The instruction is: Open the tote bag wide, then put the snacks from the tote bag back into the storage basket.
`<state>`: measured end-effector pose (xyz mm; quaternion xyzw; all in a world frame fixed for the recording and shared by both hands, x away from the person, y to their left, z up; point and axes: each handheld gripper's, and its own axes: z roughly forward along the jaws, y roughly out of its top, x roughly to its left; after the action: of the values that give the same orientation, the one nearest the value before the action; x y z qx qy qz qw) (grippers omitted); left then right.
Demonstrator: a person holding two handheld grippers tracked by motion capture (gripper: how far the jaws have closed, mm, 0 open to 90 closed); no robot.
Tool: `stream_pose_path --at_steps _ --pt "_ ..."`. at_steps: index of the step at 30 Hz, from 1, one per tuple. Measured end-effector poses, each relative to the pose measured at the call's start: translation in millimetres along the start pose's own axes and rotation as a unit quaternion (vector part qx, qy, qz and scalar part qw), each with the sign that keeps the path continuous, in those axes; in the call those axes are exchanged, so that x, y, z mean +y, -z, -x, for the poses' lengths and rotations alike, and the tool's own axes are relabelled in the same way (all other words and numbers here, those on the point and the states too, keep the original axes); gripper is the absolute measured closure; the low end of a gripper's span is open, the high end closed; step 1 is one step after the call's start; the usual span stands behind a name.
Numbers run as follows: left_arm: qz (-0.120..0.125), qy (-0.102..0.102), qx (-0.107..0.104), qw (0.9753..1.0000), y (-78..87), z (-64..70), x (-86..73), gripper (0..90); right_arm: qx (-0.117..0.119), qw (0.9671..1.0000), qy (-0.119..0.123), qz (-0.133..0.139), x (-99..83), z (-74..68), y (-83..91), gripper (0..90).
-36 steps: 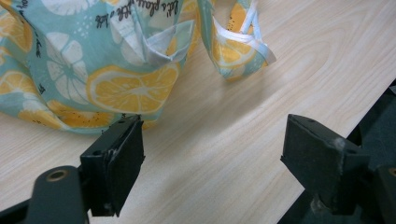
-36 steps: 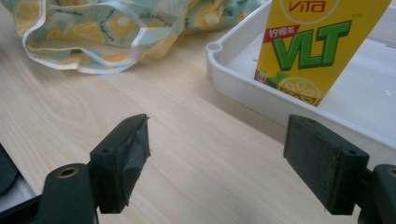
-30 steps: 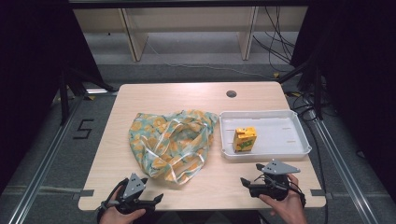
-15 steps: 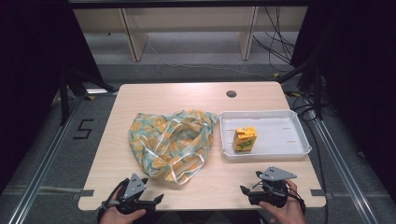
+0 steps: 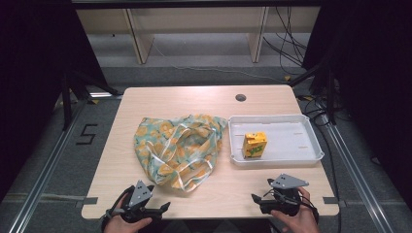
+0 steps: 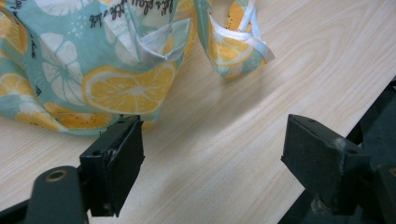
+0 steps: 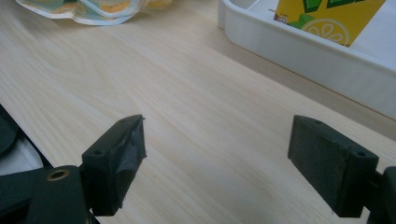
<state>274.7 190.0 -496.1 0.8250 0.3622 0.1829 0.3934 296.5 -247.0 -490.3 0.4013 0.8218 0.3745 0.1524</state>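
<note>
Hovering at near table edge (image 5: pixel 145 97), both grippers released, jaws wide apart, nothing between them.

Left gripper (image 6: pixel 212 154): low over bare wood at front-left edge, near lemon-print fabric bag (image 6: pixel 84 60). Left jaw just beside bag's bottom hem; contact impossible to tell. Right jaw out at table edge.

Bag in high view (image 5: pixel 177 148): crumpled flat mid-table, left of centre, white-trimmed handles (image 5: pixel 194 167) looped on top. One folded handle end lying loose on wood ahead of left gripper.

Right gripper (image 7: pixel 215 158): over bare wood at front-right edge, grey plate on top in high view (image 5: pixel 272 201). Pointed toward white tray's (image 7: pixel 299 51) near wall, apart from it.

Tray in high view (image 5: pixel 301 158): right side of table, touching or just beside bag's right edge. Yellow juice carton (image 5: pixel 254 144) upright inside, left half of tray, lemon graphic facing right gripper (image 7: pixel 327 16).

Hands gripping both tools from bottom edge. Round cable grommet (image 5: pixel 240 97) at far side of table, well apart from everything.
</note>
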Motion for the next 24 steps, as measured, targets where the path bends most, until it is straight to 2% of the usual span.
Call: stream_pose_path --at_steps 3,5,6,7,8,9,13,15,16,18,19,20,21,22,24 --pt "-0.004 -0.002 0.001 1.0 0.6 -0.1 0.4 19.9 -0.002 1.0 0.004 0.001 0.0 0.5 0.2 20.0" --pt "-0.001 0.01 -0.001 0.9999 -0.3 1.0 0.0 19.9 -0.008 0.9999 0.0 0.007 -0.4 1.0 0.1 20.0" --pt "-0.011 0.003 0.0 0.9999 1.0 0.0 0.7 19.9 0.003 1.0 -0.001 0.004 -0.4 2.7 0.0 20.0" --pt "-0.005 0.012 0.001 0.9999 -0.2 1.4 1.1 19.8 -0.005 1.0 -0.001 0.007 -0.9 2.4 0.1 20.0" --pt "-0.005 0.012 0.001 0.9999 -0.6 1.7 1.1 19.9 -0.008 0.9999 -0.003 0.009 -1.3 2.6 0.7 20.0" --pt "-0.018 -0.006 0.004 0.9998 0.6 -0.5 0.9 19.9 -0.006 0.9999 -0.004 0.007 -1.5 2.7 1.2 20.0" --pt "0.0 0.013 -0.001 0.9999 -0.8 1.0 -0.2 19.9 0.002 1.0 -0.004 0.003 -1.3 0.7 1.0 19.9" --pt "0.001 0.013 -0.002 0.9999 -0.7 1.0 -0.2 19.8 0.002 1.0 -0.008 0.005 -2.5 -2.1 1.1 20.0" --pt "0.001 0.013 -0.001 0.9999 -0.7 1.0 -0.2 19.8 0.004 0.9999 0.01 0.008 -2.7 -0.8 0.5 20.0" --pt "-0.003 0.012 -0.004 0.9999 -0.7 1.1 0.0 19.9 0.003 0.9998 0.013 0.012 -3.9 -1.9 0.8 20.0" --pt "-0.013 0.003 0.002 0.9999 -0.2 0.3 0.6 19.9 0.001 0.9999 0.009 0.012 -4.7 -2.6 2.1 20.0" --pt "-0.02 -0.005 -0.003 0.9998 0.7 -0.6 1.0 19.9 0.004 1.0 -0.006 0.006 -5.7 -4.9 4.7 20.0" --pt "-0.004 0.004 -0.003 1.0 -1.7 1.0 1.1 19.9 0.007 1.0 0.003 0.006 -6.7 -3.5 5.8 20.0" --pt "-0.008 -0.008 -0.003 0.9999 -1.2 -0.6 1.7 19.9 -0.002 0.9998 -0.016 0.011 -9.2 -8.0 7.6 20.0" --pt "-0.015 -0.016 0.002 0.9998 -0.6 -2.0 1.1 19.9 0.003 1.0 -0.006 0.007 -10.7 -6.0 10.0 20.0"
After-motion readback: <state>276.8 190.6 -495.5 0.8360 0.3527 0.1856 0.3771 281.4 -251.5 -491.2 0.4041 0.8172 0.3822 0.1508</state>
